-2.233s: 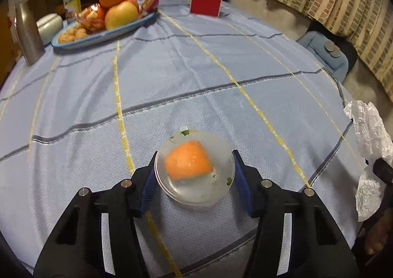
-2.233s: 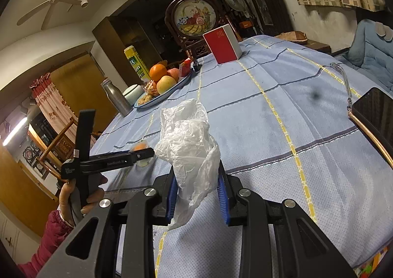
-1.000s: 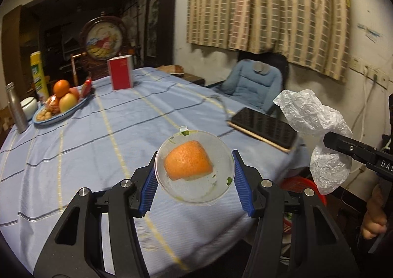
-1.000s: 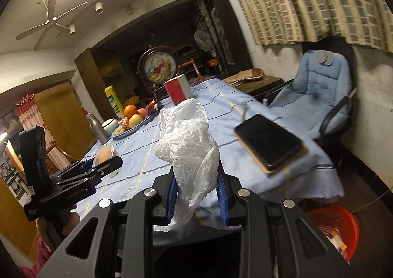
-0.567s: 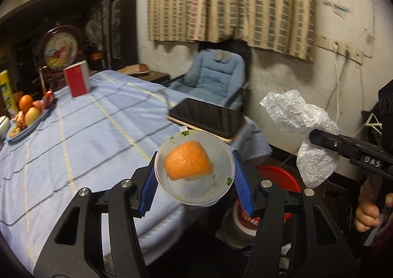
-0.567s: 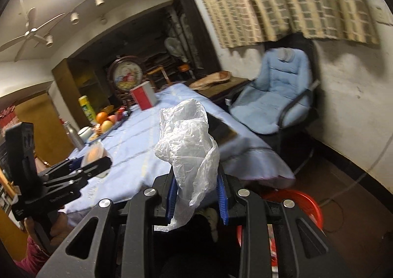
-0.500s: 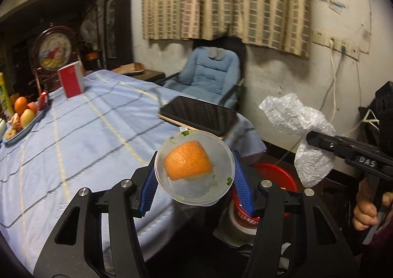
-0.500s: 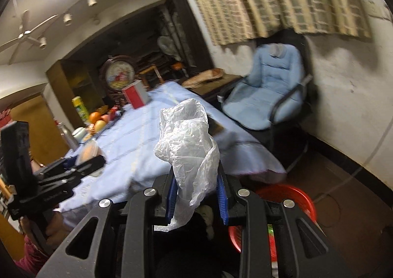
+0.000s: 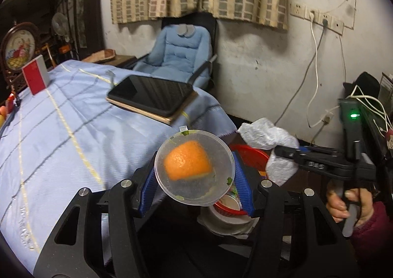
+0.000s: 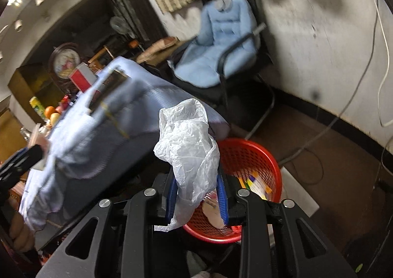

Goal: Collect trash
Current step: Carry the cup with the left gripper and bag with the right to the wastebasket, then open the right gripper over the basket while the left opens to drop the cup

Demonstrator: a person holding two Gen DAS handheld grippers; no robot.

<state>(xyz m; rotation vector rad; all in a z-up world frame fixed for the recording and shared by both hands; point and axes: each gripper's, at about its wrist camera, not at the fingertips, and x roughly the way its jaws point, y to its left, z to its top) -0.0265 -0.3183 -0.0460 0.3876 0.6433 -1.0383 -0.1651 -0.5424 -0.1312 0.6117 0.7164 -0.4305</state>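
My left gripper [image 9: 194, 179] is shut on a clear plastic cup [image 9: 213, 189] with a piece of orange peel [image 9: 188, 164] in it, held in the air beside the table's edge. My right gripper [image 10: 195, 195] is shut on a crumpled white plastic bag [image 10: 189, 145], which also shows in the left wrist view [image 9: 267, 135]. It hangs just above a red mesh trash basket [image 10: 245, 152] on the floor, with wrappers inside. In the left wrist view the basket [image 9: 253, 155] lies behind the cup.
A round table with a blue cloth [image 9: 73, 130] carries a black tablet [image 9: 152, 94] and a red box [image 9: 34, 78]. A blue padded chair [image 10: 216, 42] stands by the wall. Cables [image 9: 316, 76] hang from wall sockets. A dark device with a green light [image 9: 353, 116] stands at the right.
Both grippers have swung away from the table and down toward the floor. The red basket has come into view directly under the bag. Both still hold their loads.
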